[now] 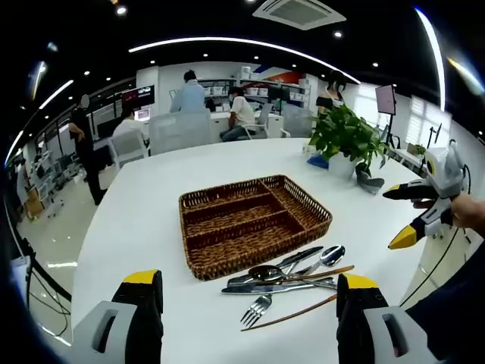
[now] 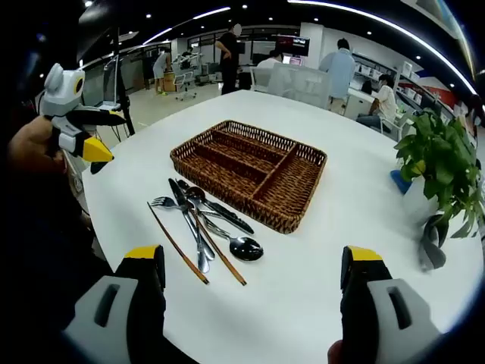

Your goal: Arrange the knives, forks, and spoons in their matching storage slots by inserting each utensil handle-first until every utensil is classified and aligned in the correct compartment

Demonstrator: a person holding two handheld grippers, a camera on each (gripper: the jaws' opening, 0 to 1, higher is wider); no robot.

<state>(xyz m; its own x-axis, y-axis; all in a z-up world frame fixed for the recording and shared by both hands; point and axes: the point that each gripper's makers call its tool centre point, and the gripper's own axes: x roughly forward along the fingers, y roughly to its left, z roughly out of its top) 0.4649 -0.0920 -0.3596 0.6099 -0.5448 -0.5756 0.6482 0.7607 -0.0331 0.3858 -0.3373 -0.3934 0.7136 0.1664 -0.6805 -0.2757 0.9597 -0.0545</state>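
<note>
A brown wicker tray (image 1: 254, 220) (image 2: 250, 171) with several empty compartments lies on the white table. Beside it sits a pile of cutlery (image 1: 292, 277) (image 2: 204, 227): a fork (image 1: 258, 309) (image 2: 163, 202), a spoon (image 1: 330, 256) (image 2: 244, 247), a knife (image 2: 216, 208) and two brown chopsticks (image 2: 178, 254). My left gripper (image 1: 246, 288) is open, its jaws wide apart in front of the pile. My right gripper (image 2: 254, 262) is open too, just short of the cutlery. Each gripper appears held by a hand at the other view's edge (image 1: 413, 212) (image 2: 83, 133).
A potted green plant (image 1: 345, 140) (image 2: 443, 167) stands on the table beyond the tray, with a dark object (image 1: 369, 180) next to it. People sit and stand at desks in the background. The table edge (image 2: 95, 220) runs close to the cutlery.
</note>
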